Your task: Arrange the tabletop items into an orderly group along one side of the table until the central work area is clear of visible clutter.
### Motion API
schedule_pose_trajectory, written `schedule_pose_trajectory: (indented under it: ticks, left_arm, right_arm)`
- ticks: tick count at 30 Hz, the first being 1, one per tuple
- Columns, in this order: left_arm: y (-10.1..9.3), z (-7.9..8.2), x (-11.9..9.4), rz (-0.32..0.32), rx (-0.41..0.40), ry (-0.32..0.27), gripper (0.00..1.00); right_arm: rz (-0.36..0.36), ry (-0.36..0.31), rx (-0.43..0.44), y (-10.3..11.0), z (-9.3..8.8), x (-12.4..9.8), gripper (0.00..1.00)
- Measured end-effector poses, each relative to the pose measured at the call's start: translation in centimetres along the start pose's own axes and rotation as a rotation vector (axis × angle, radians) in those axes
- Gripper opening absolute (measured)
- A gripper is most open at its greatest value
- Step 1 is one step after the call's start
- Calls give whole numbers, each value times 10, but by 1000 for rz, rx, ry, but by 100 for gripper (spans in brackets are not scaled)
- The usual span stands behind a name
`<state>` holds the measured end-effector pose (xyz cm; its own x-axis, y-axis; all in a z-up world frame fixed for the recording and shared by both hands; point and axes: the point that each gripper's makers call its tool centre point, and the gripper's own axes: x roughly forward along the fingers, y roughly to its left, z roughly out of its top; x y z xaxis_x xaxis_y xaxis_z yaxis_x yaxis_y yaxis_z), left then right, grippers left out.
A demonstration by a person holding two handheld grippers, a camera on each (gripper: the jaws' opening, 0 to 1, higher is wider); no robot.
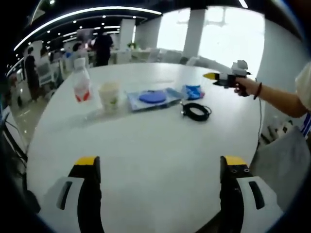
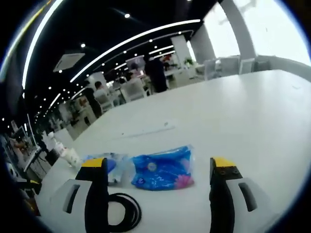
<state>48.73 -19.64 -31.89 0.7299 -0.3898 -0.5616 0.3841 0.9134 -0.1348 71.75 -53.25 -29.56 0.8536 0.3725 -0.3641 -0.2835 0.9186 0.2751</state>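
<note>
white round table (image 1: 160, 145), bright open office

1. Right gripper (image 2: 158, 177), black jaws with yellow tips, spread wide above the round white table (image 2: 243, 111).
2. Between the jaws, a blue printed plastic packet (image 2: 163, 169) lying flat on the tabletop.
3. Beside the left jaw, a coiled black cable (image 2: 127, 209); just beyond, part of a clear plastic sleeve with a blue disc (image 2: 112, 165).
4. Far off, people among desks under ceiling light strips.
</note>
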Motion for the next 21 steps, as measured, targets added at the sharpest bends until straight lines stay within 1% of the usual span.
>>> schedule_pose_trajectory:
  ticks: [4,7,10,11,13,18,21]
  left_arm:
    - [0,3,-2,1,12,-9,100]
    - [0,5,-4,4,6,-22,100]
    - [0,6,-5,4,-8,-28,100]
    - [0,5,-5,2,-13,-26,100]
    - [-2,5,-5,-4,-22,-22,100]
    - [-3,7,-5,-6,-17,-29,100]
    - [-3,8,-7,-6,-21,-36,100]
  right_arm:
    - [9,-9,-31,8,1,-11,88]
    - [19,-4,-32,13,1,-18,90]
    - [32,-12,-25,20,2,-28,92]
    - [33,-14,-17,22,3,-31,93]
    - [48,-27,-6,29,5,-36,99]
    - [75,-29,-8,44,5,-49,99]
    - [98,-33,-10,56,5,-61,99]
